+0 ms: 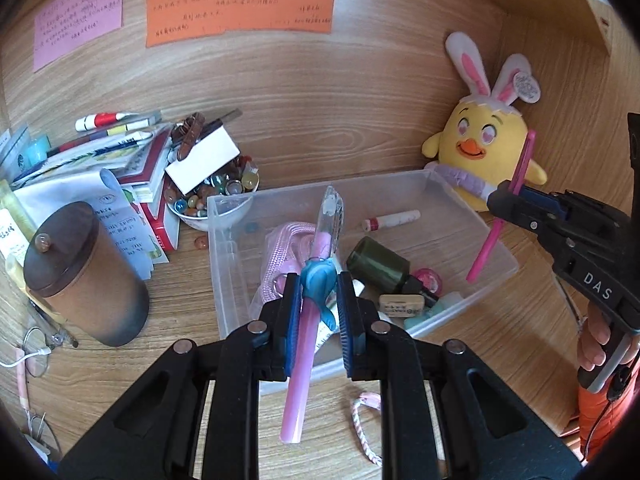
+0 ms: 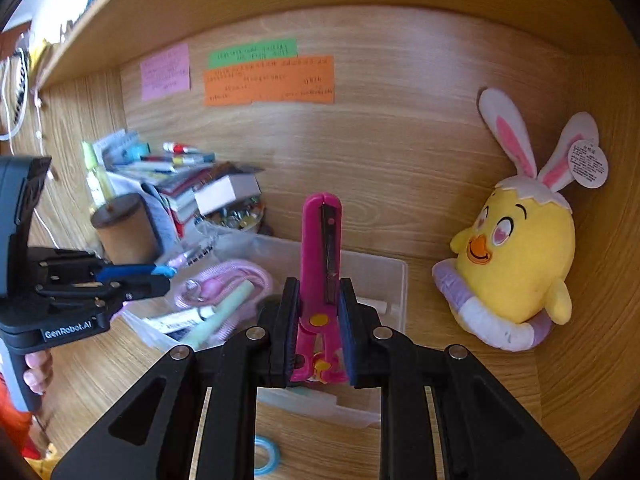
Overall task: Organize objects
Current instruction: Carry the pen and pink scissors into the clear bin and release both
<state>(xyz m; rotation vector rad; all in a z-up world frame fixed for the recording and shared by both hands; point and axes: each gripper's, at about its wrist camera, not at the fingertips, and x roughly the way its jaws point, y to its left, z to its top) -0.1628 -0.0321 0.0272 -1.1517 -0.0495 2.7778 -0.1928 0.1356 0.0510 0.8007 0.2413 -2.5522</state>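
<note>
Both claws loaded, both above the clear bin (image 1: 472,216) that sits mid-bench toward the back wall.

Left claw (image 1: 318,300) is clamped on a pink pen (image 1: 304,344) with a blue dolphin charm. The pen's long axis runs along the fingers, clear cap pointing away over the bin's middle.

Right claw (image 2: 319,320) is closed on pink scissors (image 2: 322,264), blades shut, tips pointing up and away, handles back between the pads, over the bin's right end near the plush chick (image 2: 516,264).

The bin lies straight below and ahead of each claw. Likely next step is lowering and letting go. The left is nearer the bin's centre.
</note>
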